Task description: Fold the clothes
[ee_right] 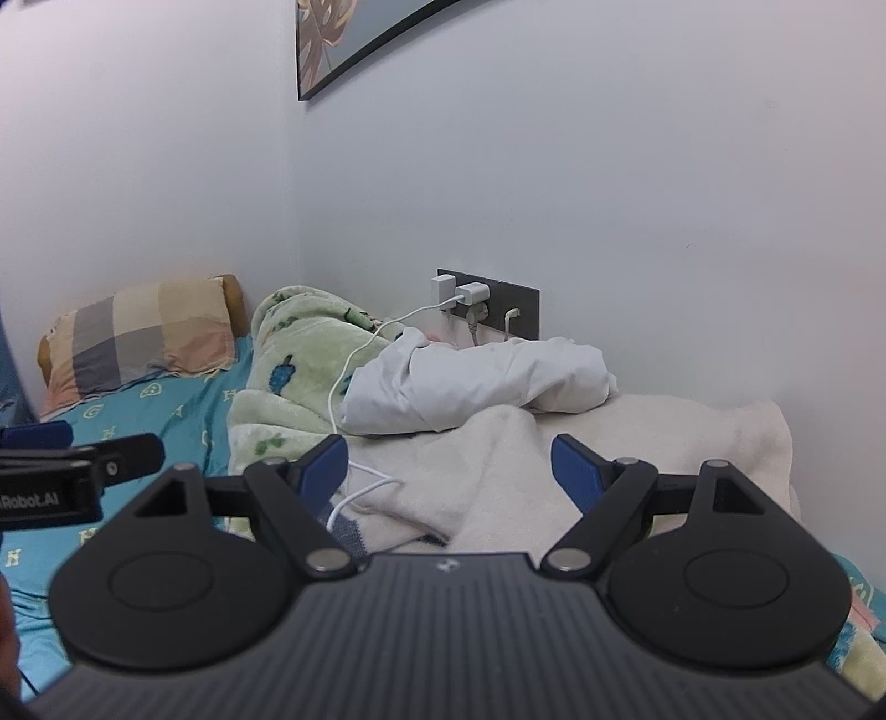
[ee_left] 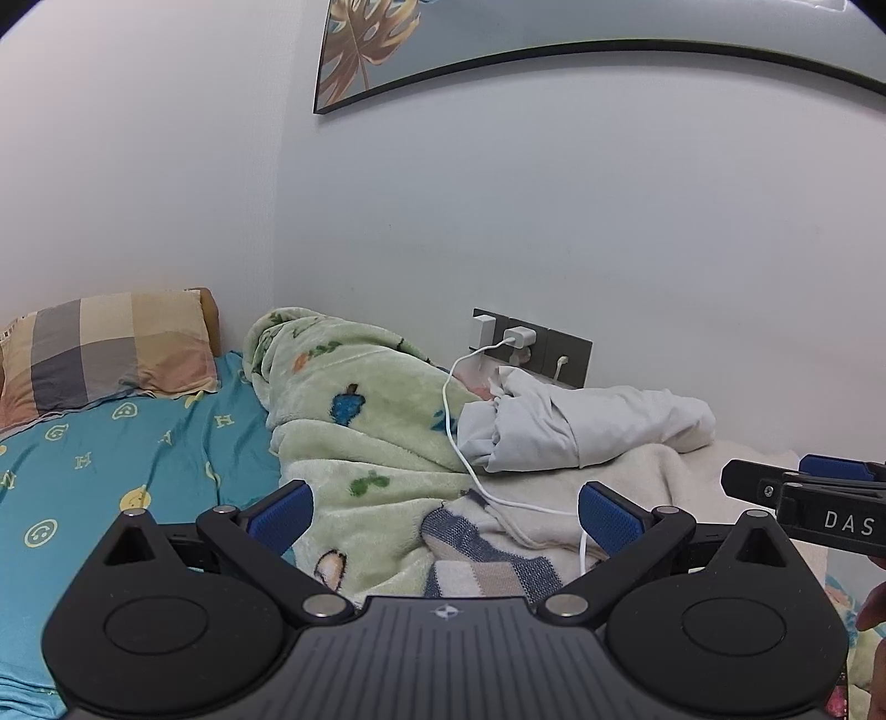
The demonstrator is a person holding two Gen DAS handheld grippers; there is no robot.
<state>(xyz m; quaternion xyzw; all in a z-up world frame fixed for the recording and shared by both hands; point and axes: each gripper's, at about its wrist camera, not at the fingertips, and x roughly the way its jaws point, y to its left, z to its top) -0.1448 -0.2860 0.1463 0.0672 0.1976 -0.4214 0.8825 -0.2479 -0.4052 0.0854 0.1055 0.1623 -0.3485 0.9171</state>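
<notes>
Looking along my left gripper [ee_left: 443, 512], I see its blue pads [ee_left: 279, 518] spread wide with nothing between them; it hangs above the rumpled bedding, gripping nothing. My right gripper [ee_right: 448, 471] is the same: jaws wide apart, empty, poised over a cream blanket [ee_right: 637, 437]. Each tool shows at the edge of the other's view, so they sit side by side, near but not touching.

The garment I am here for, a crumpled white shirt [ee_left: 581, 423], lies bunched in a heap on the bed against the wall, ahead of both grippers and clear of their fingertips. In the right wrist view it sits just beyond the cream blanket, resting partly on it. To its left is a pale green fleece blanket [ee_left: 354, 399] with cartoon prints, piled up in the corner. A white charging cable [ee_left: 459, 421] runs from a plug in the grey wall socket panel [ee_left: 554, 346], down across the green fleece beside the shirt, and trails on toward my left gripper.

Further left, a checked pillow [ee_left: 111, 349] leans at the head of the bed on a turquoise sheet [ee_left: 138, 443] dotted with smiley faces. A framed leaf picture [ee_left: 376, 50] hangs on the wall above.
</notes>
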